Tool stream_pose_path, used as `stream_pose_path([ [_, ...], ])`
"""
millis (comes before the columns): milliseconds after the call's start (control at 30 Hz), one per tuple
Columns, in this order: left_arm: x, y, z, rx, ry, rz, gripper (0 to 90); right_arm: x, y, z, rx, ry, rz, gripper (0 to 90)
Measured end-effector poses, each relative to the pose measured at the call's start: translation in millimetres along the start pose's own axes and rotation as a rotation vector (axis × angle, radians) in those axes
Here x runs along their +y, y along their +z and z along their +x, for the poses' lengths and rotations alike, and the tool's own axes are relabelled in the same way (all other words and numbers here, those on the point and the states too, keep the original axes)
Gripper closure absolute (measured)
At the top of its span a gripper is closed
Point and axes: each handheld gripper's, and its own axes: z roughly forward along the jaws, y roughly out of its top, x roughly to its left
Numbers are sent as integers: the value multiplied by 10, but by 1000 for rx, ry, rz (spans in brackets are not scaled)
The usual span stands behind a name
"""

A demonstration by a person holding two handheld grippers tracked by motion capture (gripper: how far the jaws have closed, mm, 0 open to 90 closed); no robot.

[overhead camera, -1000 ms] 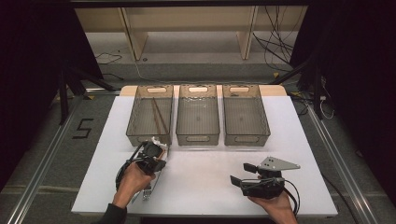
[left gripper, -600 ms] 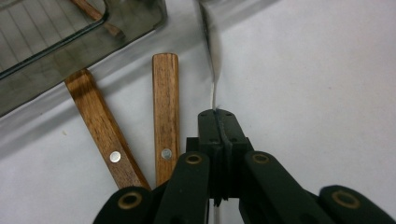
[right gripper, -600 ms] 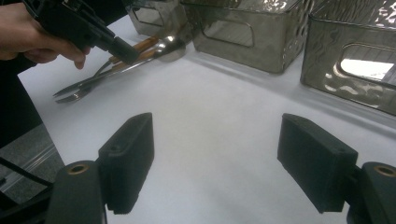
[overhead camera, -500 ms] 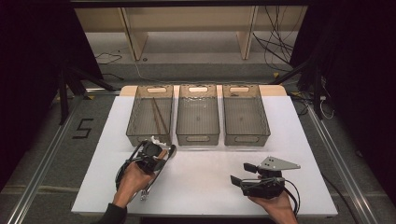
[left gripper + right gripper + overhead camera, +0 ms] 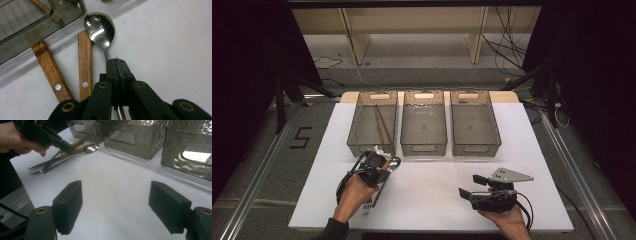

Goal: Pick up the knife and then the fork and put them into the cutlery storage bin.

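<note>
A steel spoon (image 5: 100,27) lies on the white table just in front of the left bin, bowl towards the bin. My left gripper (image 5: 117,62) is shut on the spoon's thin neck, with the handle running back under the jaws. From above, the left gripper (image 5: 384,167) sits by the spoon bowl (image 5: 394,161) at the front left. My right gripper (image 5: 469,186) rests at the front right. Its jaws (image 5: 115,205) stand wide open with bare table between them.
Two wooden-handled utensils (image 5: 85,57) (image 5: 50,67) lie beside the spoon, their metal ends (image 5: 42,168) pointing to the front edge. Three clear bins stand in a row: left (image 5: 353,125) with chopsticks (image 5: 381,125), middle (image 5: 424,148), right (image 5: 476,148).
</note>
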Motion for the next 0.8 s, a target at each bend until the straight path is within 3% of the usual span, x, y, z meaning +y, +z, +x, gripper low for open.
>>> stream_pose_path([
  [267,-12,53,10,-12,6,68,772,0,0,4,0,-1,2,279],
  [400,-22,109,1,-4,10,95,767,0,-2,3,0,1,1,279],
  [633,-21,94,-25,-19,13,76,826,-1,-2,3,0,1,2,279],
  [733,-10,25,-29,21,23,54,867,-1,-3,-1,-2,0,1,279],
  [800,-2,-33,15,-75,-2,31,895,0,-2,-1,-1,0,1,279],
])
